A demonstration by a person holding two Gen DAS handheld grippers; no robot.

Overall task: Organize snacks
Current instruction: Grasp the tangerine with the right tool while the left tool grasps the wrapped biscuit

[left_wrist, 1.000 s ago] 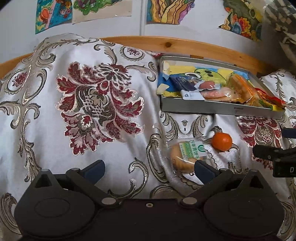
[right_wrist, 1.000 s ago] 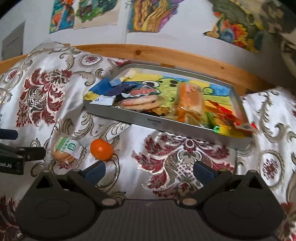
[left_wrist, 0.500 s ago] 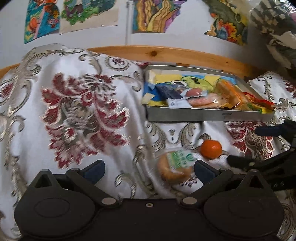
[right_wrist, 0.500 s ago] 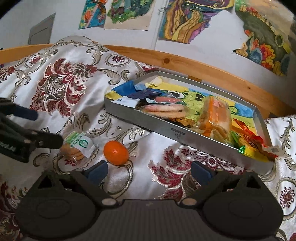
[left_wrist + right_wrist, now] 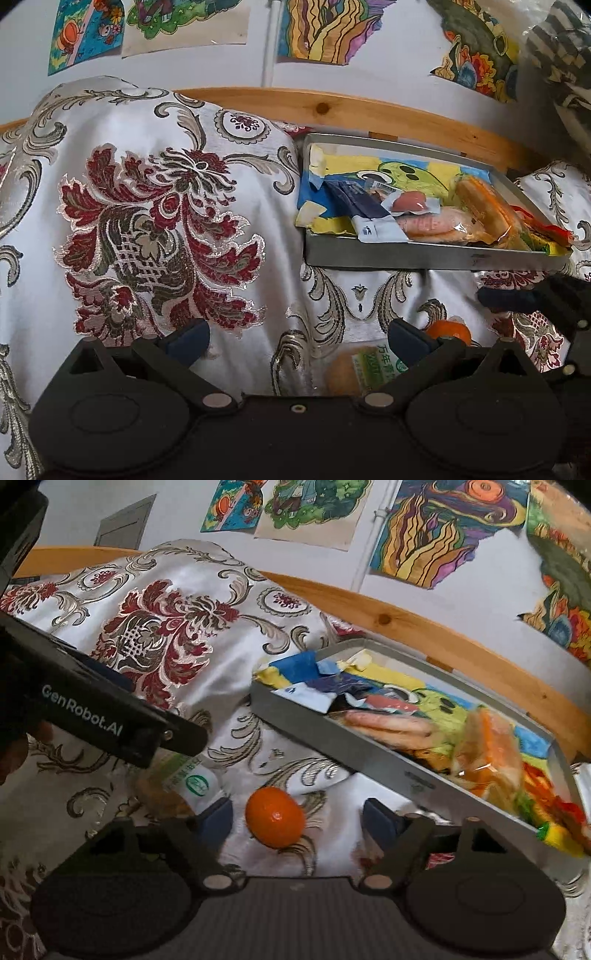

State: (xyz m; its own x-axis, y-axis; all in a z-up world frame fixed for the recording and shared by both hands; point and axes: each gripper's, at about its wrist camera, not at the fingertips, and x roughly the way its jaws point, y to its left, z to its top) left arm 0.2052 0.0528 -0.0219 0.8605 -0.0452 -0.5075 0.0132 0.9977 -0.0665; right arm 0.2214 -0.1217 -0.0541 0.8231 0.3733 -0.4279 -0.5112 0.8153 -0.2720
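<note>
We have brought our right gripper down around the orange, jaws open, not yet gripping; our left gripper waits open beside the biscuit packet.

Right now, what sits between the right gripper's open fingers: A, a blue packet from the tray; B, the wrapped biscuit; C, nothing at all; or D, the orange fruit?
D: the orange fruit lies on the cloth between the open fingers of the right gripper, while the wrapped biscuit is off to the side.

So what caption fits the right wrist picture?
Open right claw straddles a small orange beside the snack tray.
</note>
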